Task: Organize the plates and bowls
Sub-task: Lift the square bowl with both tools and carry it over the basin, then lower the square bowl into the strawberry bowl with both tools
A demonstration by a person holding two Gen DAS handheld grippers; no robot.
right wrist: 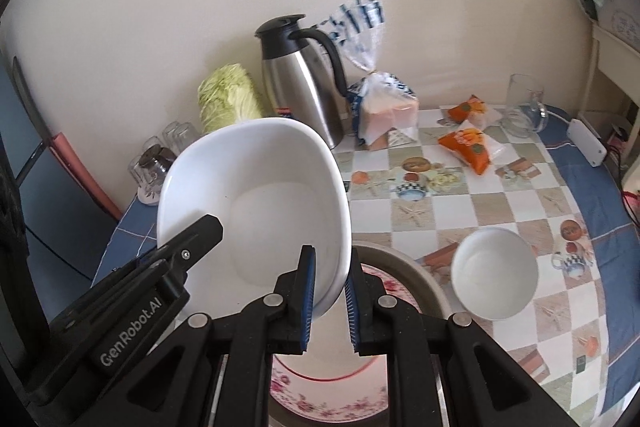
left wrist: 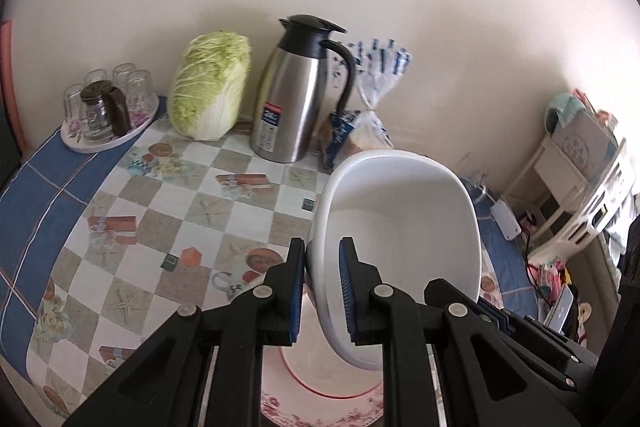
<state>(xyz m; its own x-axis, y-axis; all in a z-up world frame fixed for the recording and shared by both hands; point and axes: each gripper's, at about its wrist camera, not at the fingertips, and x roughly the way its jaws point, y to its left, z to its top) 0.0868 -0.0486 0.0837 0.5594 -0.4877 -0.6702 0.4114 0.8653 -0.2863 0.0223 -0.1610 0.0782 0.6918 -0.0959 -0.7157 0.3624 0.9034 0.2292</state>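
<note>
A large white bowl [left wrist: 400,247] [right wrist: 272,203] is held tilted above a floral pink-rimmed plate [left wrist: 320,403] [right wrist: 328,399]. My left gripper [left wrist: 322,259] is shut on the bowl's left rim. My right gripper [right wrist: 331,267] is shut on the bowl's right rim. The left gripper also shows in the right wrist view [right wrist: 132,291], reaching to the bowl. The plate rests on a beige plate [right wrist: 404,267]. A small white bowl [right wrist: 494,273] stands on the table to the right.
At the back stand a steel thermos jug [left wrist: 296,95], a napa cabbage [left wrist: 208,91], a bread bag [right wrist: 384,107], and a tray of glasses [left wrist: 108,107]. Orange snack packets [right wrist: 468,143], a glass jug [right wrist: 524,107] and a white adapter [right wrist: 588,143] lie right.
</note>
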